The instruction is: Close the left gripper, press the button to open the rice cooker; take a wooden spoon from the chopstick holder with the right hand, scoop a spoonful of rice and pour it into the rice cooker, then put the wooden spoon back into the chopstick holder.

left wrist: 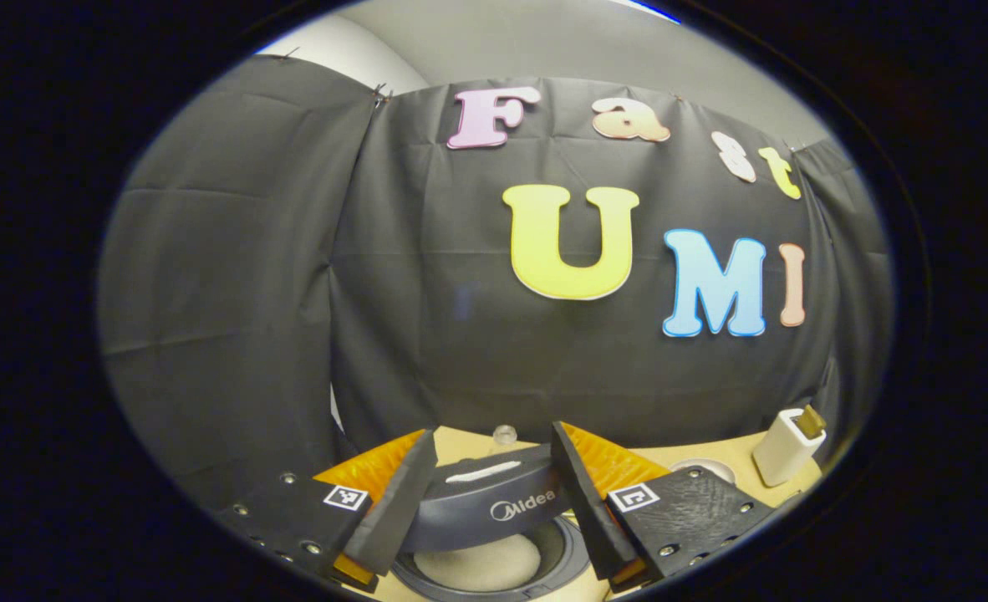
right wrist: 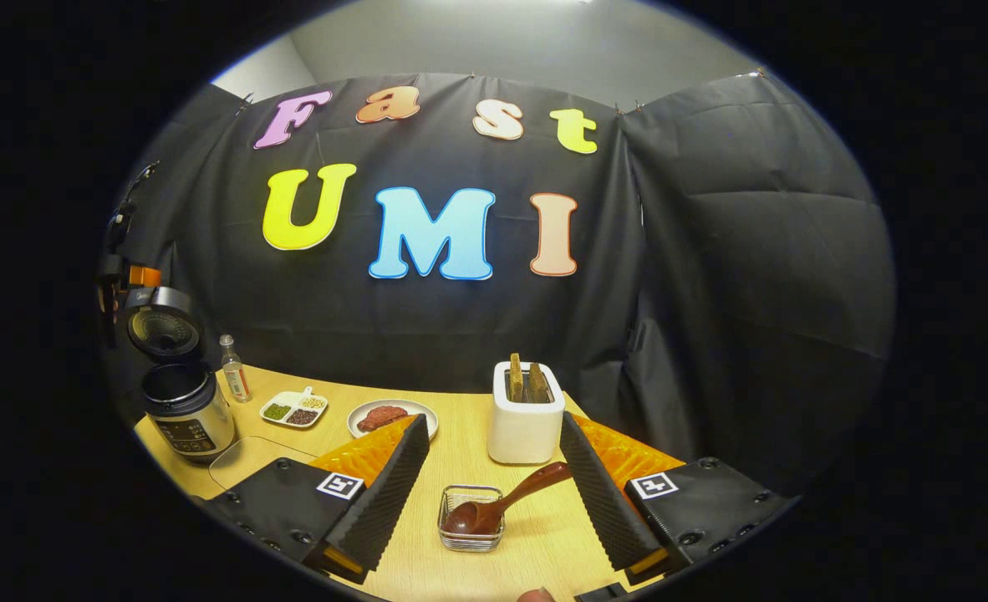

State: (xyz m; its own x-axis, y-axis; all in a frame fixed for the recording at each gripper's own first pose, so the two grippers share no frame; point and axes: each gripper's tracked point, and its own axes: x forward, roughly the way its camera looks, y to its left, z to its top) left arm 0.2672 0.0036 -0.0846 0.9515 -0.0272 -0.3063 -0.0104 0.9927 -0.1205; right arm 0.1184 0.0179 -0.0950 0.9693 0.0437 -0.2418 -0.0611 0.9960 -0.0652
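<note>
spoon: the wooden spoon (right wrist: 502, 504) lies with its bowl in a small wire basket (right wrist: 471, 518) on the near part of the bench (right wrist: 460, 456); the handle sticks out up and to the right.
handling guess: looks light, stiff and smooth-finished, so probably a bit slippery. I'd pinch mid-handle, not the bowl.
right hand-held gripper (right wrist: 494, 485): fingers spread wide, nothing between them, spoon just ahead.
left hand-held gripper (left wrist: 487, 493): fingers apart too, hanging right above the rice cooker (left wrist: 486, 535), not gripping it.
cooker: lid already up, far left in the right gripper view.
chopstick holder (right wrist: 526, 411): white box just beyond the basket.
writing: "Midea" on the cooker lid; nothing else is readable.
</note>
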